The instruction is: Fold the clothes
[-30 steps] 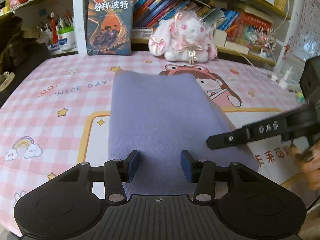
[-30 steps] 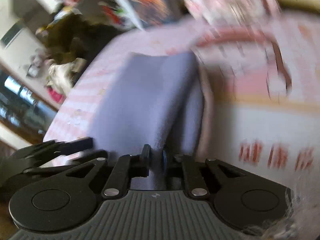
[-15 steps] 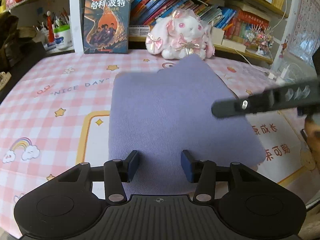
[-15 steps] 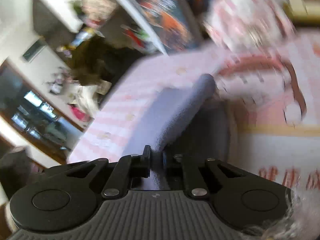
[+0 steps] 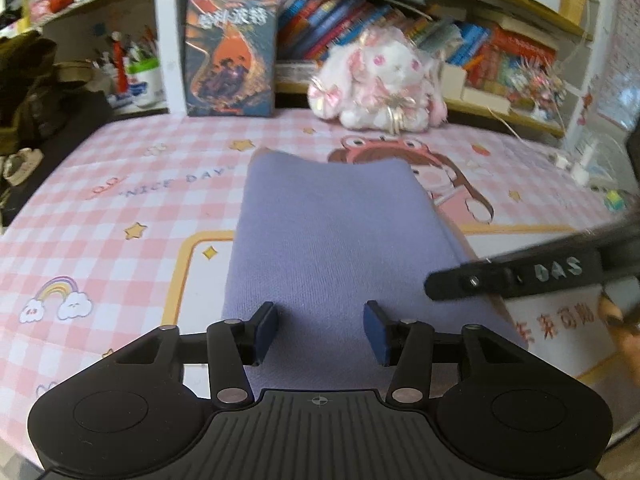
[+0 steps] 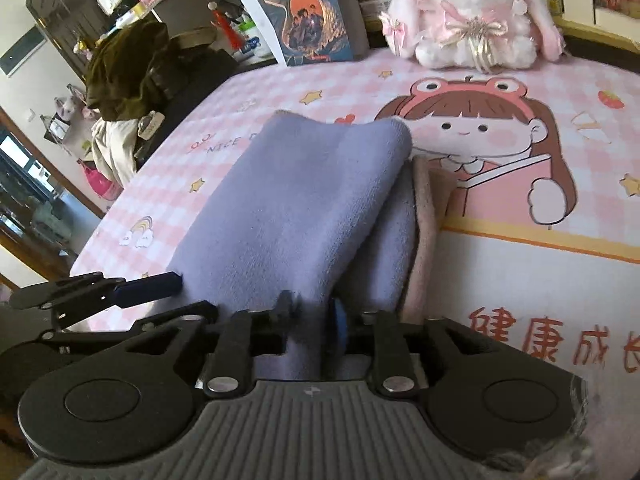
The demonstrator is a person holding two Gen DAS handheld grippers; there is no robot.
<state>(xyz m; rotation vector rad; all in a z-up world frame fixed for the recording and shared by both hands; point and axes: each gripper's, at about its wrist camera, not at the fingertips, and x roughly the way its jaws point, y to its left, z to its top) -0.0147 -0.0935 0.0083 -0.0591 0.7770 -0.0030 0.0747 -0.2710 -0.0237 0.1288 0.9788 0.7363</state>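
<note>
We see a folded lavender cloth (image 5: pixel 340 236) lying in the middle of the tabletop (image 5: pixel 100 208), which carries a pink checked mat with stars, a rainbow and a cartoon girl (image 6: pixel 480 128). In the right wrist view the top layer of the cloth bulges up as a soft roll, and under it a beige-pink layer (image 6: pixel 424 216) shows along the right edge.

The left claw (image 5: pixel 320 332) stands with its blue pads apart over the near edge of the cloth; the jaws are opening and the pads do not press on the fabric. The right claw (image 6: pixel 310 316) has a ridge of the cloth between its jaws; these jaws are also opening, and we see small gaps beside the fabric, so the grip looks released. In the left wrist view the right claw comes in from the right, at the right edge of the cloth, with a person's fingers (image 5: pixel 624 332) behind it.

At the back of the tabletop a white plush rabbit (image 5: pixel 384 80) sits beside a standing book (image 5: pixel 230 52), in front of a bookshelf (image 5: pixel 500 44).
</note>
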